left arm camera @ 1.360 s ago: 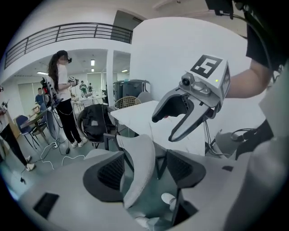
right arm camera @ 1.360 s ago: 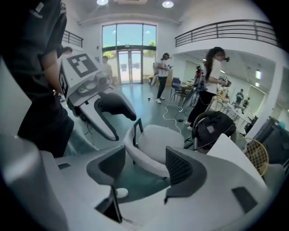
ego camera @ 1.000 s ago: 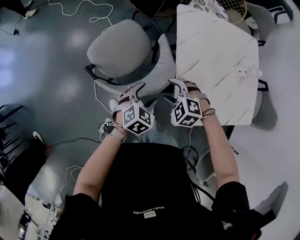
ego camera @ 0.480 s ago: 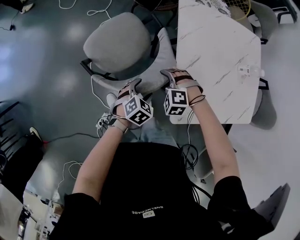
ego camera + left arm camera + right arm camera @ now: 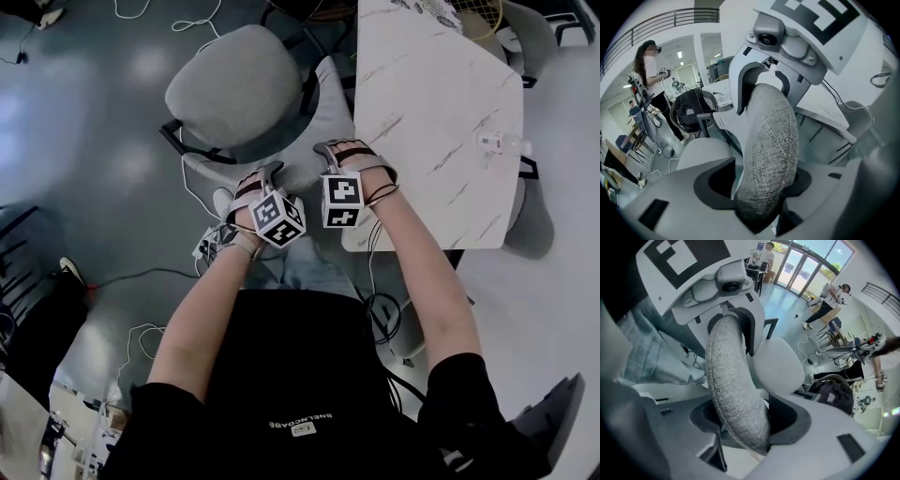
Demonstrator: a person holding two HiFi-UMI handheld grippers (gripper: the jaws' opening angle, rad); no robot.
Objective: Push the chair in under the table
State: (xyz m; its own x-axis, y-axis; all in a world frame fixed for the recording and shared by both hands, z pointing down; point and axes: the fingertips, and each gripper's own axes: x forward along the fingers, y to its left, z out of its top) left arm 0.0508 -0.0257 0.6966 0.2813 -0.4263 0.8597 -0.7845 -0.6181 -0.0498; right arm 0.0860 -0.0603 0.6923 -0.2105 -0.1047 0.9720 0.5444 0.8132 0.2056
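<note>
Left gripper [image 5: 266,176] and right gripper [image 5: 334,150] have sunk onto the backrest [image 5: 319,111] in head view, with the chair [image 5: 234,84] at 9 o'clock of the counter [image 5: 431,103]; left gripper view shows fingers [image 5: 679,197] just closing, clamped on the backrest, right gripper view likewise; grasp made, a push toward 3 o'clock seems next.

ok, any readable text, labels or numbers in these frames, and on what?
Black shirt: one line of small white print, upside down in the head view, too small to read.
Left marker cube, right marker cube: black-and-white square patterns only, no letters.
Nothing else legible.
</note>
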